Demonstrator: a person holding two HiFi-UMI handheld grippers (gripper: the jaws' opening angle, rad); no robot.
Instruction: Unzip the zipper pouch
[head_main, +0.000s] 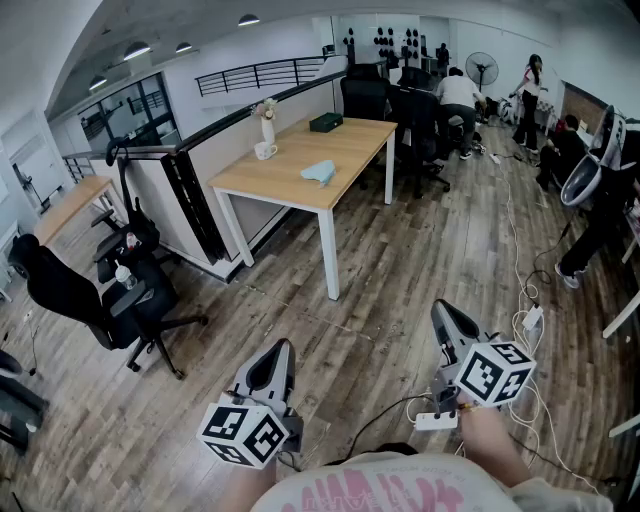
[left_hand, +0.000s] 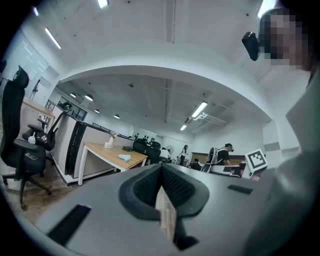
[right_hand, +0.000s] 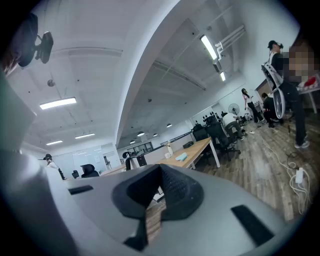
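The zipper pouch (head_main: 319, 172) is a small light-blue thing lying on the wooden table (head_main: 290, 180), several steps ahead of me. It also shows far off as the pouch (left_hand: 124, 157) in the left gripper view and the pouch (right_hand: 182, 156) in the right gripper view. My left gripper (head_main: 283, 347) hangs low near my body at the bottom left, jaws shut and empty. My right gripper (head_main: 443, 312) is at the bottom right, also shut with nothing in it. Both point toward the table over the plank floor, far from the pouch.
A white vase with a mug (head_main: 266, 135) and a black box (head_main: 326, 122) stand at the table's far side. A black office chair (head_main: 90, 300) is at my left, more chairs (head_main: 400, 110) beyond the table. A power strip and cables (head_main: 435, 420) lie by my right hand. People (head_main: 460, 95) are at the back right.
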